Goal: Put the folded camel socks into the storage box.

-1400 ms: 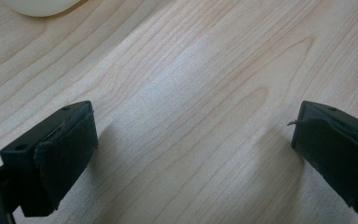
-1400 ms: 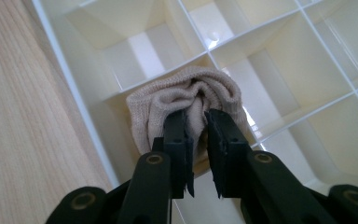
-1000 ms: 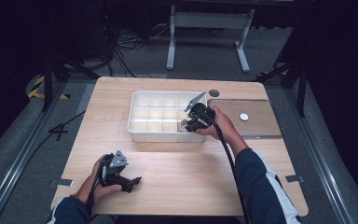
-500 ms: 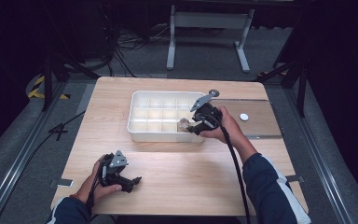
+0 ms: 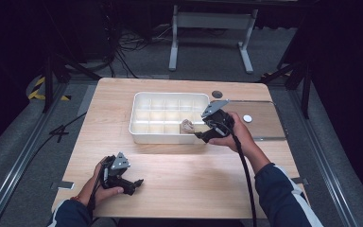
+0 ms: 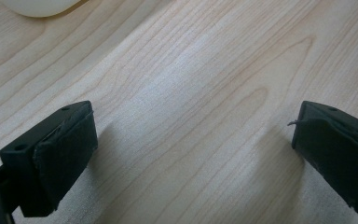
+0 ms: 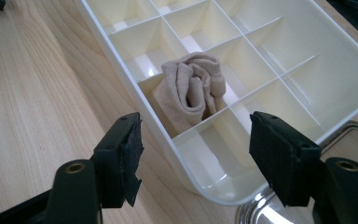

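1. Rolled beige cloth point(image 7: 193, 91) sits in a near-row compartment of the white divided tray point(image 5: 144, 128).
2. Right gripper point(image 5: 203, 135) at the tray's near right corner; fingers released, just been opening, nothing between them.
3. Left gripper point(image 6: 191, 154) on the counter point(image 5: 194, 179), well apart from the tray; fingers released.

I find no legible text, label, brand, number or sign on my grippers, the white tray, the cloth or the table.

Wooden table point(image 5: 179, 179), metal tray point(image 5: 264, 124), white disc point(image 5: 247, 118), dark disc point(image 5: 217, 94)
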A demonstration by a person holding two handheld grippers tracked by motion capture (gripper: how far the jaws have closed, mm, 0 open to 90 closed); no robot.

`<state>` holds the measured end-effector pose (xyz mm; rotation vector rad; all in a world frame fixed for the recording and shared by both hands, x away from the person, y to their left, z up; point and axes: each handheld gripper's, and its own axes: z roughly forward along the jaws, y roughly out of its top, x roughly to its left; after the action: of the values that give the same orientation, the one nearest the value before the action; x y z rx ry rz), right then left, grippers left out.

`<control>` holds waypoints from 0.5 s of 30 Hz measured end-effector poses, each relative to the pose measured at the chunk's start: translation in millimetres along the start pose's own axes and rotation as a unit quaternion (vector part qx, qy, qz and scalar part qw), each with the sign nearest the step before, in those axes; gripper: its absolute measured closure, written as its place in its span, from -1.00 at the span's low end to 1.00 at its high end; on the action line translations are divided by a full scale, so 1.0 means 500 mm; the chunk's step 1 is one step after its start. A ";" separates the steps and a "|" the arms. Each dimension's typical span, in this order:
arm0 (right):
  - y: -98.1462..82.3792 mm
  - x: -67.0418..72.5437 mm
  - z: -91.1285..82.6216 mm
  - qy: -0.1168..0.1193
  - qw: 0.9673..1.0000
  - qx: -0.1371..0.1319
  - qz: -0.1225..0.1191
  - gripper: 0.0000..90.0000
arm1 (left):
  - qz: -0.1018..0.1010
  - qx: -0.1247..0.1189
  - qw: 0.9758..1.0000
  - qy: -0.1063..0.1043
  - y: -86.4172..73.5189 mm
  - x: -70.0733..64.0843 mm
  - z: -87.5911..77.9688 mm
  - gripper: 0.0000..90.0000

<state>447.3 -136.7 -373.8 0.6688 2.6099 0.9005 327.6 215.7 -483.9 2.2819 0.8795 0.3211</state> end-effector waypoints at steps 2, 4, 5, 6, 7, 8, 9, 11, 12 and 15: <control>-0.006 0.000 -0.005 -0.003 1.000 -0.001 0.001 -0.23 | 0.000 0.000 1.000 0.000 0.000 0.000 0.000 -1.00; -0.013 0.002 -0.009 -0.007 1.000 0.000 -0.001 -0.23 | 0.000 0.000 1.000 0.000 0.000 0.000 0.000 -1.00; -0.017 0.003 -0.011 -0.007 1.000 0.004 -0.001 -0.23 | 0.000 0.000 1.000 0.000 0.000 0.000 0.000 -1.00; -0.020 0.004 -0.013 -0.009 1.000 0.005 -0.003 -0.23 | 0.000 0.000 1.000 0.000 0.000 0.000 0.000 -1.00; -0.025 0.004 -0.016 -0.008 1.000 0.006 -0.005 -0.23 | 0.000 0.000 1.000 0.000 0.000 0.000 0.000 -1.00; -0.027 0.005 -0.018 -0.007 1.000 0.006 -0.004 -0.23 | 0.000 0.000 1.000 0.000 0.000 0.000 0.000 -1.00; -0.031 0.006 -0.022 -0.008 1.000 0.004 -0.003 -0.23 | 0.000 0.000 1.000 0.000 0.000 0.000 0.000 -1.00; -0.036 0.009 -0.030 -0.009 1.000 0.003 -0.007 -0.23 | 0.000 0.000 1.000 0.000 0.000 0.000 0.000 -1.00; -0.039 0.011 -0.034 -0.012 1.000 0.003 -0.009 -0.23 | 0.000 0.000 1.000 0.000 0.000 0.000 0.000 -1.00; -0.047 0.014 -0.040 -0.019 1.000 0.003 -0.013 -0.23 | 0.000 0.000 1.000 0.000 0.000 0.000 0.000 -1.00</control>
<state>425.4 -159.5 -374.7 0.6458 2.5831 0.8642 327.7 215.6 -483.9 2.2821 0.8798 0.3207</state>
